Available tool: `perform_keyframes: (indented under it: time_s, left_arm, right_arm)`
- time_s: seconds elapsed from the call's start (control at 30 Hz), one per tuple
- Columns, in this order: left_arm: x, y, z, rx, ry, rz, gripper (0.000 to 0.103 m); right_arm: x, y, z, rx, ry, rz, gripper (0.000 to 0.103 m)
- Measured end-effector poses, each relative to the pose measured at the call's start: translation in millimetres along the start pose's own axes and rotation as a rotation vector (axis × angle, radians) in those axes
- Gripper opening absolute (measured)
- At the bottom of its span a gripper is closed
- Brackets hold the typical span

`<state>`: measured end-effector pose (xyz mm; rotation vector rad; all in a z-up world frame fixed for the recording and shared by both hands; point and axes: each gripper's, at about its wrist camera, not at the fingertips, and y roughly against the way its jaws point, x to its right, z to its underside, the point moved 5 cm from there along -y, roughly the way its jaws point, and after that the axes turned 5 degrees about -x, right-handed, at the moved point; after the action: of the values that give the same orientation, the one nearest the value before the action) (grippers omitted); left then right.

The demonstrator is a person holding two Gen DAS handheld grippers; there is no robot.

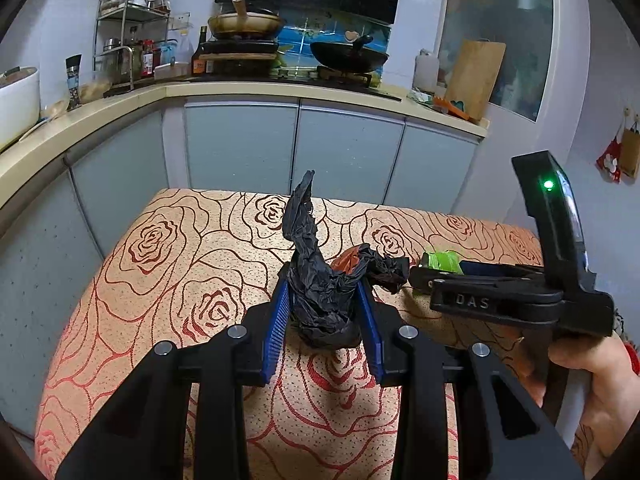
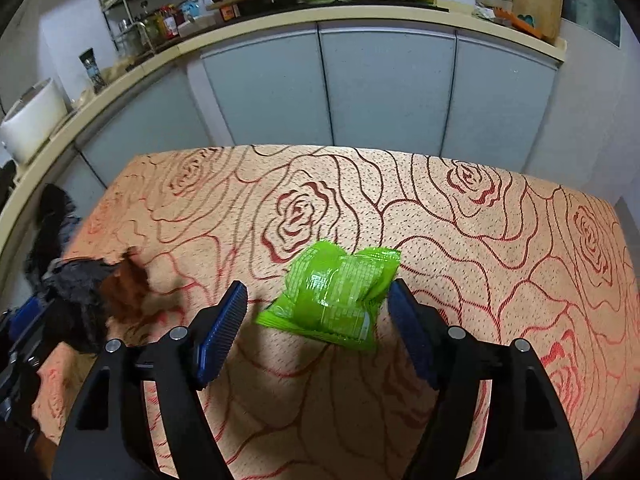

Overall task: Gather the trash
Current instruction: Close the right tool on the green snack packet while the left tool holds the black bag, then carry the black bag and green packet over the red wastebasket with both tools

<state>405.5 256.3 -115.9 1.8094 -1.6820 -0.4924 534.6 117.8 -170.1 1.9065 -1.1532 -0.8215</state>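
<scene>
The left hand-held gripper (image 1: 325,312) is clenched on a crumpled black trash bag (image 1: 320,300). Its blue pads (image 1: 280,320) squeeze the bag from both sides, near the front edge of the counter (image 1: 160,280), which wears a rose-pattern cloth. The bag is held up off the cloth, most likely so trash can be dropped in. One black tail of the bag sticks up, and something orange-brown (image 1: 348,260) peeks out at the top. I cannot tell what that is.

The right hand-held gripper (image 2: 318,316) is released, with its jaws wide apart. A bright green snack wrapper (image 2: 336,292) lies between its blue pads (image 2: 224,328) on the counter cloth, near the middle of the counter. The right pad looks very close to the wrapper's edge, maybe touching it. The left pad is a bit apart from it. The jaws sit on each side of the wrapper, so it looks like the next move is to squeeze and pick it up. The wrapper is thin and shiny, so it may slip or crinkle.

The bag waits just to the left of the wrapper, so the trip to it should be short.

Farther back, past the far edge of the counter, stand grey cabinet doors (image 2: 384,88). Above them is a kitchen worktop (image 1: 240,88) with a black wok (image 1: 348,56), a pan (image 1: 244,22), a spice rack (image 1: 128,20) and a wooden cutting board (image 1: 476,76).
</scene>
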Motion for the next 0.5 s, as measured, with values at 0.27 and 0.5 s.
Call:
perform_keyframes:
  time_s: [0.27, 0.5]
  left_arm:
    - [1, 1, 0, -0.002, -0.001, 0.0, 0.032]
    - [1, 2, 0, 0.001, -0.01, -0.006, 0.032]
  right_arm:
    - [3, -3, 2, 0.001, 0.02, 0.009, 0.044]
    - [8, 13, 17, 0.011, 0.011, -0.016, 0.037]
